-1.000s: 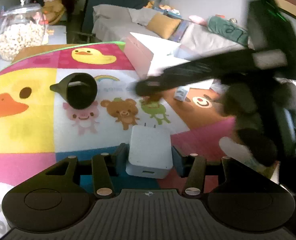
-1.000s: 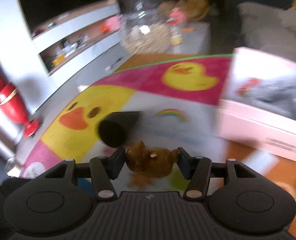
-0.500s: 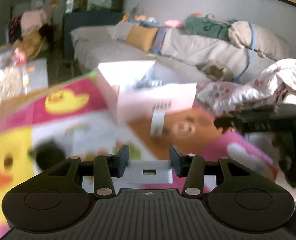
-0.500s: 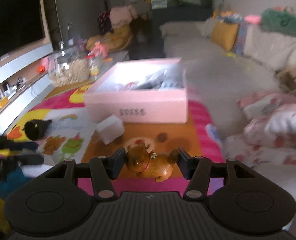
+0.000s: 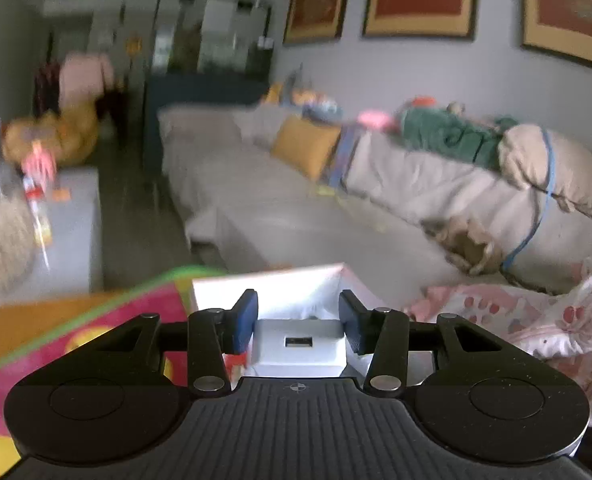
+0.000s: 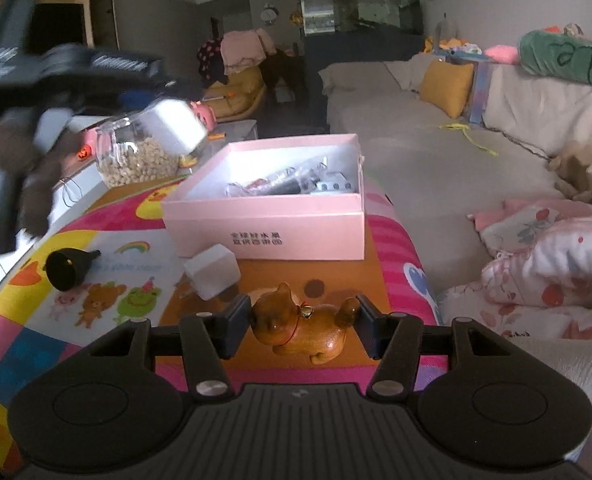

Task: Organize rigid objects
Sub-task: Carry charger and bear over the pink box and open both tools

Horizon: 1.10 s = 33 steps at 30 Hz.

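the white charger sits clamped in your left gripper, above the pink box ready to drop in; your right gripper pinches the wooden dog, waiting near the box over the mat.

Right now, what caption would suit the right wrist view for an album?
Hand-held gripper holding a wooden bear figurine over a colourful play mat, facing an open pink box.

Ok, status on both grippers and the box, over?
Left gripper clamps the white charger, up by the pink box. Right gripper clamps the wooden bear, short of it. Box open, nothing blocking.
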### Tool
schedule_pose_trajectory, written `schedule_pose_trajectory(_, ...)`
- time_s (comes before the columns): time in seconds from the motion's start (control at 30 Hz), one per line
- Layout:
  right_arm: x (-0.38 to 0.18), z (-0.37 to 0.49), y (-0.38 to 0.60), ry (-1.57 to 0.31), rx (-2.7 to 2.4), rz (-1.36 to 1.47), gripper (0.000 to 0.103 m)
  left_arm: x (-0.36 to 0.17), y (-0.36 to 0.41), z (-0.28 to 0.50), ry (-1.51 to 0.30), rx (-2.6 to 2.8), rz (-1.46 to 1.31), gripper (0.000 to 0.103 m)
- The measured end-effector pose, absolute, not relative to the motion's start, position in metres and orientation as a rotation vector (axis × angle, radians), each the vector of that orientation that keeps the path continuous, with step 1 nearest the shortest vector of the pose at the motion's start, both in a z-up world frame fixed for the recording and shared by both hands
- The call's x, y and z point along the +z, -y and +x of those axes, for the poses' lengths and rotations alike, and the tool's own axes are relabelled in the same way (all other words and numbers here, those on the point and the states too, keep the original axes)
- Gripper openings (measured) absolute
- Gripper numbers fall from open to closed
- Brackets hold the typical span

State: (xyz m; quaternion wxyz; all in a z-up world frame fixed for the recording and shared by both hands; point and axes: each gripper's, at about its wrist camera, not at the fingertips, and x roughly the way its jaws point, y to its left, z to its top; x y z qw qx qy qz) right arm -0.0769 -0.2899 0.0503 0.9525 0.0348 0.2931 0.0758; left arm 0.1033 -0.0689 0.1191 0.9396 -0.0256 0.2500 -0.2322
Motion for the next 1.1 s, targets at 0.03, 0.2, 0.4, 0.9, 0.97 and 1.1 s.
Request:
schedule_pose_trajectory(0.03, 0.049, -0.076, 0.29, -0.599, 0.151, 0.07, 0.056, 0.115, 0.071, 0.11, -0.536, -0.46, -0.061, 0.046)
schedule_pose_trajectory(0.2, 0.045, -0.075, 0.291, -0.612, 0.144, 0.068, 0.056, 0.104, 0.057, 0.103, -0.491, -0.431, -0.102, 0.046)
schedule_pose_trajectory(0.4, 0.04, -0.067, 0.292, -0.641, 0.137, 0.093, 0.056, 0.088, 0.018, 0.052, -0.516, -0.426, -0.133, 0.046)
schedule_pose_trajectory(0.9, 0.125, 0.06, 0.267, -0.484, 0.128, 0.153, 0.057, 0.021, -0.005, -0.044, -0.65, -0.44, -0.049, 0.046)
schedule_pose_trajectory(0.97, 0.131, 0.075, 0.263, -0.481, 0.077, 0.125, 0.057, 0.022, -0.009, -0.049, -0.636, -0.438, -0.047, 0.046)
schedule_pose_trajectory(1.1, 0.124, 0.06, 0.258, -0.48, 0.095, 0.08, 0.06, 0.024, -0.025, -0.054, -0.617, -0.422, -0.077, 0.046)
